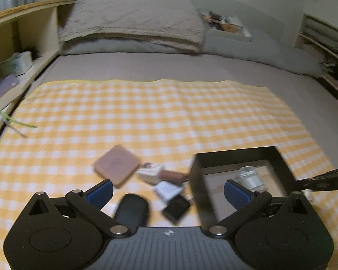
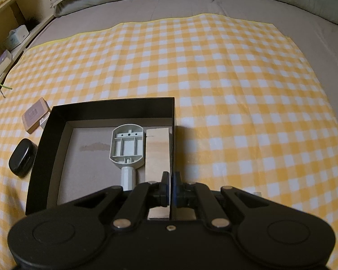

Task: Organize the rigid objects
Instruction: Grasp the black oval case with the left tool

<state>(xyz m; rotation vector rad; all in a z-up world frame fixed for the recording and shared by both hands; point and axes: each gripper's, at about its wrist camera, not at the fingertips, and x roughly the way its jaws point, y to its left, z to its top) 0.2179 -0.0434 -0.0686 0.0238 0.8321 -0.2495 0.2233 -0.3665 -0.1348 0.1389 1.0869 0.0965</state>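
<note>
wood block (image 2: 158, 150) near end hidden behind right gripper (image 2: 171, 189)

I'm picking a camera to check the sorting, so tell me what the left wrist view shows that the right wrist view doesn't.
Only the left wrist view shows the small white box, the small black square box and the wide-open left claw.

Only the right wrist view shows the wooden block inside the black tray and the shut right claw at the tray's right wall.

Both show the tray, the grey plastic part, the pink flat case and the black oval case.
</note>
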